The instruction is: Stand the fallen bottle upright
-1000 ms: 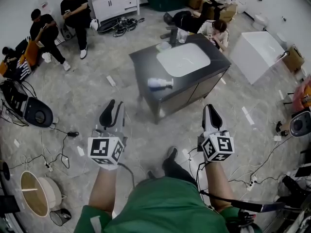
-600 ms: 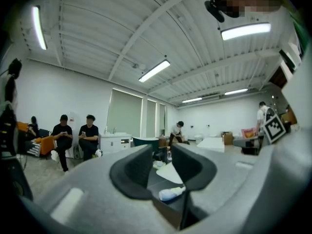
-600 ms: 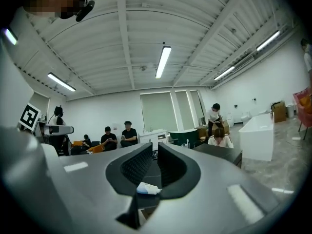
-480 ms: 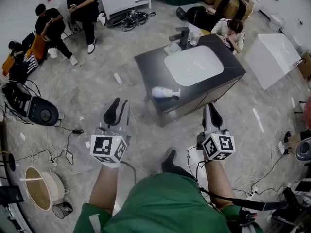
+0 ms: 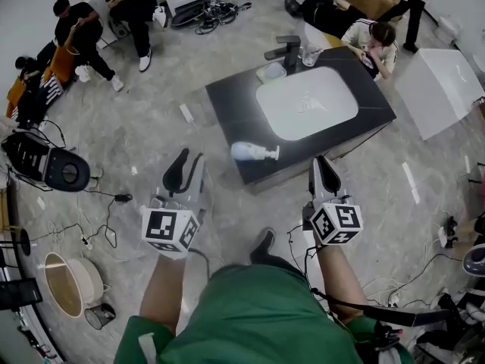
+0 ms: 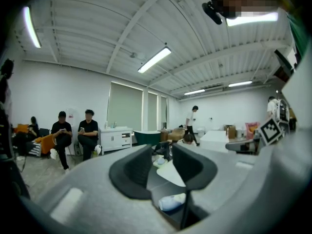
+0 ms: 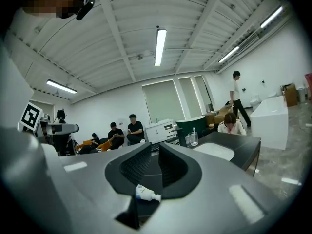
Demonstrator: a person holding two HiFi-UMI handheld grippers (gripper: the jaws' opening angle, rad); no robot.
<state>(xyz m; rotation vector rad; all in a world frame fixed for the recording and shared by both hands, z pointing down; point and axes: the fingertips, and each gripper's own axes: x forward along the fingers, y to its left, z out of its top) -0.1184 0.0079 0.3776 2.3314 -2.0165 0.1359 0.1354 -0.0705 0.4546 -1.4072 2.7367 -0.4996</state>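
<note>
Grey stone-look floor (image 5: pixel 151 139) spreads around a dark vanity counter (image 5: pixel 227 101) with a white basin (image 5: pixel 307 103) set into it. We see the bottle (image 5: pixel 254 152) lying on its side near the counter's front edge, pale body to the left and cap to the right. Any print on it is too small for us to read. The only clear markings are the black-and-white square patterns on each gripper's cube.

A dark faucet (image 5: pixel 286 49), a clear glass (image 5: pixel 308 54) and a small dish (image 5: pixel 270 71) stand at the counter's far edge. Our left gripper (image 5: pixel 188 169) hovers over the floor just short of the counter's front left corner, jaws apart and empty. Our right gripper (image 5: pixel 324 174) hangs just off the front edge, to the bottle's right, jaws parted by a narrow gap and holding nothing. Through both gaps we see the bottle lying beyond.

Seated people (image 5: pixel 76 25) line the far wall, a crouched person (image 5: pixel 377 40) is just behind the counter, and a white box (image 5: pixel 443 89) stands to the right. Only the head view shows the tangle of cables (image 5: pixel 208 14) and a black round machine (image 5: pixel 45 165). The gripper views add ceiling strip lights (image 7: pixel 160 47) and a standing person (image 7: pixel 237 99).
</note>
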